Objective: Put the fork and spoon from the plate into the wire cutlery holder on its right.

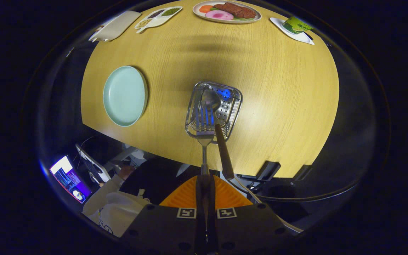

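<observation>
Steel tines of the fork [203, 122] point down into the wire cutlery holder [213, 110], while its thin handle runs back to the tongs [205, 182], whose two orange fingers [186, 194] are pressed together on the handle's end. The fork's head sits at the near-left part of the holder, over the near rim. The spoon [215, 117] is already in the holder: its bowl lies near the middle of the perforated bottom, just beyond the fork's tines, and its brown handle leans out over the near rim, slanting to the right of the fork's handle and close beside it. A small blue gleam shows on the holder's floor by the spoon's bowl. The holder stands on the wooden counter [278, 99], toward its near edge. Well to the left of it lies the pale green plate [125, 95], with nothing on it. At the far side of the counter, a divided white dish [158, 16] holds small heaps of beans or grains in separate compartments, an oval plate [226, 11] carries model food in brown, pink and orange, and a green cup [297, 24] stands on a white tray at the far right. A white lidded tray [114, 25] lies at the far left.
</observation>
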Tool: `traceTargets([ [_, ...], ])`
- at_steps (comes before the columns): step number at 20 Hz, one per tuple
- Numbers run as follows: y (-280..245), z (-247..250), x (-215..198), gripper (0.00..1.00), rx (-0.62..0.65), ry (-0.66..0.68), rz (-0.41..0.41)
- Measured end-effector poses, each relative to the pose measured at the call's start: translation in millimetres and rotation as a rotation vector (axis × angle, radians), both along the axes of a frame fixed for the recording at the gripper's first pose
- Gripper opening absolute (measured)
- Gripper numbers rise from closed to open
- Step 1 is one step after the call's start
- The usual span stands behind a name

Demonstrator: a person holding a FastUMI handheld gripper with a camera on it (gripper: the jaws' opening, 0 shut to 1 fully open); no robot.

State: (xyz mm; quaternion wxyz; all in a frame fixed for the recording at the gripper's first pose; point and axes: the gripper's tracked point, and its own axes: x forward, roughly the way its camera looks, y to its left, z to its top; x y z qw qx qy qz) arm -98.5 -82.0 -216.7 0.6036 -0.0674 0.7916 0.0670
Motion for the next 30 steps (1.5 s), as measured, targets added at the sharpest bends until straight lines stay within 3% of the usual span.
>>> traceTargets([
  [8, -4.8, -9.2, 10.1, 0.07, -0.049, 0.059, 0.049],
  [14, -9.5, -8.4, 27.7, 0.15, -0.063, 0.009, 0.074],
  [15, -6.9, -4.4, 33.3, 0.22, -0.050, -0.008, 0.070],
  [17, -4.4, 1.3, 38.4, 0.48, -0.030, -0.043, 0.063],
  [18, -4.8, 2.0, 40.9, 0.49, -0.027, -0.070, 0.071],
  [20, -9.2, 3.8, 46.3, 1.00, -0.031, -0.140, 0.124],
  [26, 39.6, 36.9, 51.8, 0.99, 0.161, -0.385, 0.128],
  [30, 62.8, 75.4, 75.3, 1.00, 0.258, -0.704, 0.079],
])
